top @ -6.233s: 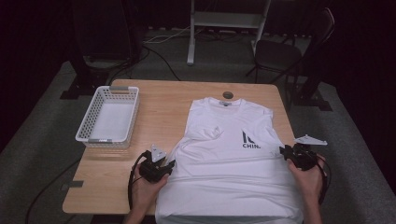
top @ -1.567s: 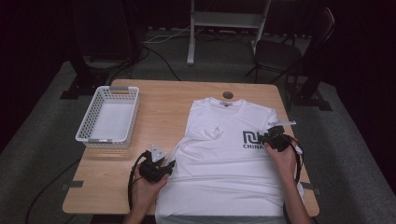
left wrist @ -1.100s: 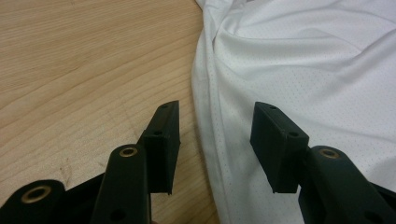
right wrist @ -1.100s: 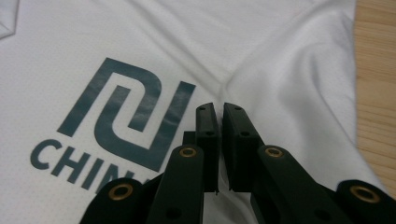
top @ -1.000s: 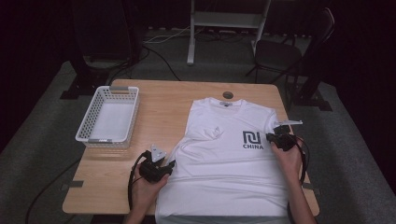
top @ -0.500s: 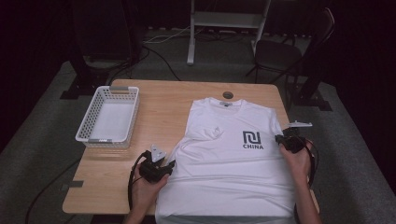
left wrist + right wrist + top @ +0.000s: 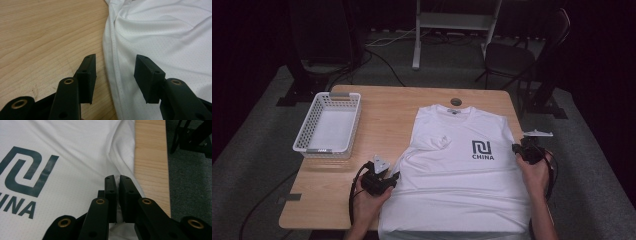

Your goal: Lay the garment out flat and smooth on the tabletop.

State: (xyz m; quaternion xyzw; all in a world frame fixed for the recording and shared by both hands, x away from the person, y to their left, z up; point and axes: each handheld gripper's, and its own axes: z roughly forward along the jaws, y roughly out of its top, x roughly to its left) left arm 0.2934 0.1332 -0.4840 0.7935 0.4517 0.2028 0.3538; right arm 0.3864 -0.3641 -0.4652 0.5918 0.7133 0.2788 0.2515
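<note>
1. Right now the white shirt (image 7: 462,175) lies flat, front up, on the bench (image 7: 382,115), its long axis running from the collar at the far side to the hem at the near edge by the person.
2. On the shirt's right side edge, level with the printed logo (image 7: 482,149), the right claw (image 7: 524,152) has its jaws pressed together on a pinch of the cloth; the right claw view shows the fabric (image 7: 117,170) drawn up between them, just beside the bench's right rim.
3. On the shirt's left side edge, lower down toward the hem, the left claw (image 7: 115,75) stands with its jaws apart, the cloth's border running between them, unpinched.
4. So the right claw already holds the shirt, while the left claw would first have to close on the edge beneath it.
</note>
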